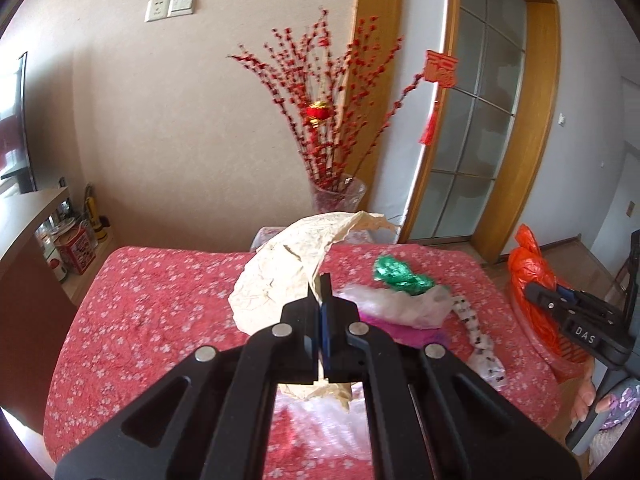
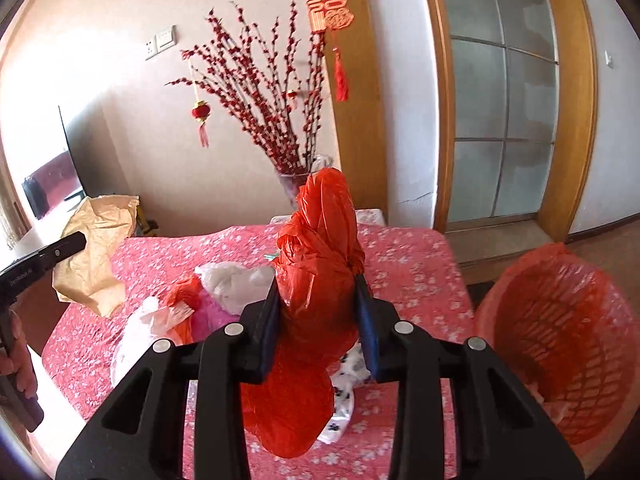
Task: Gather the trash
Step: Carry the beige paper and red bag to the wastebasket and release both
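Note:
My left gripper (image 1: 325,294) is shut on a crumpled beige paper sheet (image 1: 280,276) and holds it above the red flowered table (image 1: 152,300); the sheet also shows in the right wrist view (image 2: 96,248). My right gripper (image 2: 318,296) is shut on a crumpled orange plastic bag (image 2: 320,264), lifted over the table (image 2: 408,264). Left on the table are a green foil wrapper (image 1: 402,276), a clear plastic bag (image 1: 400,306), a magenta scrap (image 1: 400,334) and a black-and-white spotted wrapper (image 1: 480,344). An orange mesh bin (image 2: 560,344) lined with orange plastic stands right of the table.
A glass vase of red blossom branches (image 1: 340,196) stands behind the table. A wooden-framed glass door (image 1: 472,128) is at the back right. A cabinet (image 1: 24,232) with tins and a TV is on the left.

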Demonstrator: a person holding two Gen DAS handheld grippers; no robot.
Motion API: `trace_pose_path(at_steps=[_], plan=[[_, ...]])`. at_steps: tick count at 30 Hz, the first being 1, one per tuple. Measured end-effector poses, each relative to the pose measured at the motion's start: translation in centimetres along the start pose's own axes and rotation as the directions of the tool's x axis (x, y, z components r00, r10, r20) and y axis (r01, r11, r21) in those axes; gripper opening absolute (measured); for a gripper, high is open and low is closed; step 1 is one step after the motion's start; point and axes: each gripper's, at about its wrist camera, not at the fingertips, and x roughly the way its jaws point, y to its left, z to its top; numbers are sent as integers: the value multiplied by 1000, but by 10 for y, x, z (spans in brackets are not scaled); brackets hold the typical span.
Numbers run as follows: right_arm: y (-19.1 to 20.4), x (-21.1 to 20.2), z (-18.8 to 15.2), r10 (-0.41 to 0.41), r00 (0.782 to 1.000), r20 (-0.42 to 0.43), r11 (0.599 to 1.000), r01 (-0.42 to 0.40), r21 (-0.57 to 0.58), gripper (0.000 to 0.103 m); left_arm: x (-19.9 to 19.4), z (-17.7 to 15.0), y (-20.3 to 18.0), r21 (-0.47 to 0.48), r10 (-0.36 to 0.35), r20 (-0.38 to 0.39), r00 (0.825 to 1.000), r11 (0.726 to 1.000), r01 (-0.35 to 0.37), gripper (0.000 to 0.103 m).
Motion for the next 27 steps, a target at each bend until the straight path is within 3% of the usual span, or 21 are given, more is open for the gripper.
trace_pose_path(at_steps=[12, 20, 27], plan=[[-53, -20, -6, -110, 994, 5, 992, 110, 66, 35, 1, 21, -89, 99, -175, 3, 985, 980, 174, 3], [-98, -37, -15, -192, 981, -1, 974, 191, 118, 35, 12, 20, -154, 143, -306, -37, 951, 941, 308, 3], [-133, -48, -19, -251, 968, -9, 955, 249, 164, 35, 27, 20, -207, 157, -404, -83, 911, 897, 412, 3]])
